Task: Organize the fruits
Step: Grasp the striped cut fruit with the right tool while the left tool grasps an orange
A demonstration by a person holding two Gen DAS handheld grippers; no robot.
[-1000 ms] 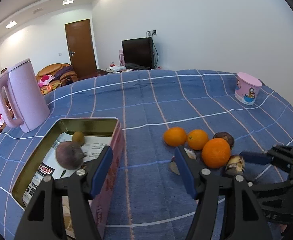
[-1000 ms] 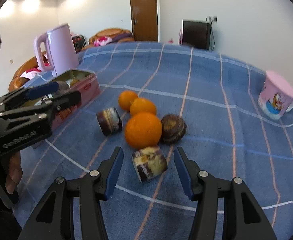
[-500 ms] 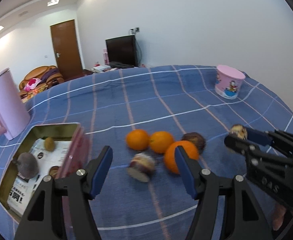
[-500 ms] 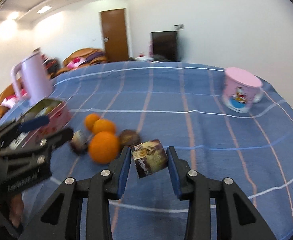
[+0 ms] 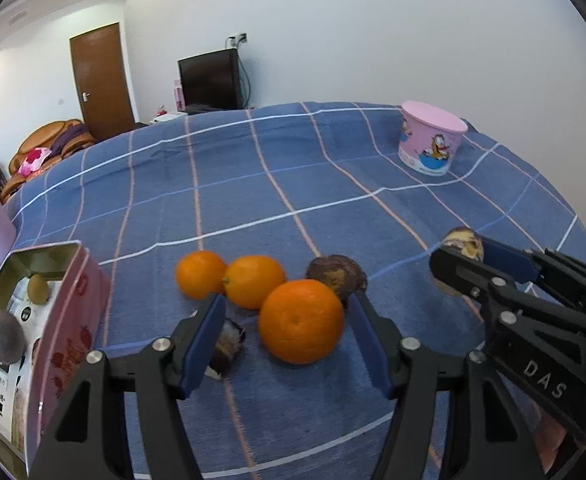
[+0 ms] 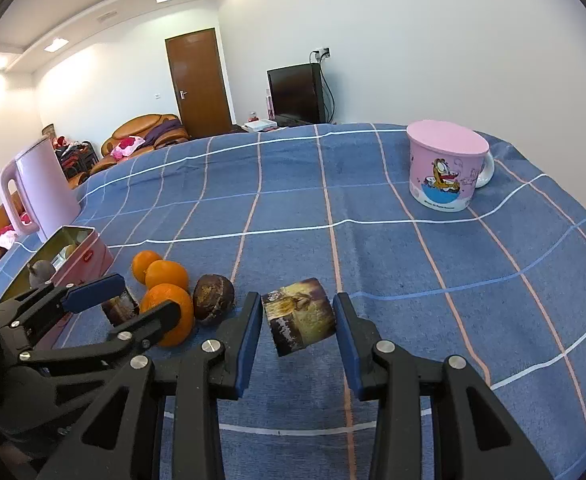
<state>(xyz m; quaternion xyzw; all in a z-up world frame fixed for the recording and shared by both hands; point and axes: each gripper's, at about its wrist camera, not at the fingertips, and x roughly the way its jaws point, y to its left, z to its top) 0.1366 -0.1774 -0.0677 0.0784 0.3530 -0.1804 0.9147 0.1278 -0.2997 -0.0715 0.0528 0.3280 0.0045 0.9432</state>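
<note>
Three oranges lie clustered on the blue checked cloth; the biggest orange (image 5: 301,320) sits between the fingers of my left gripper (image 5: 287,300). Its jaws are closing, with gaps still showing beside the fruit. Behind it lie two smaller oranges (image 5: 255,282) and a dark brown round fruit (image 5: 337,276). A brown mottled chunk (image 5: 227,344) lies partly hidden behind the left finger. My right gripper (image 6: 297,300) is shut on a second brown mottled chunk (image 6: 299,316), held above the cloth. At the left stands the open pink tin (image 5: 73,320) with a greyish round fruit (image 5: 5,340) inside.
A lidded pink cartoon mug (image 6: 447,168) stands at the back right. Far left, behind the tin, is a pink kettle (image 6: 41,184). The cloth-covered table's edge curves away on the right. Beyond it are a TV, a door and sofas.
The right gripper closed on the mottled chunk and lifted it off the cloth. The left gripper swung right, from over the tin to around the biggest orange.
</note>
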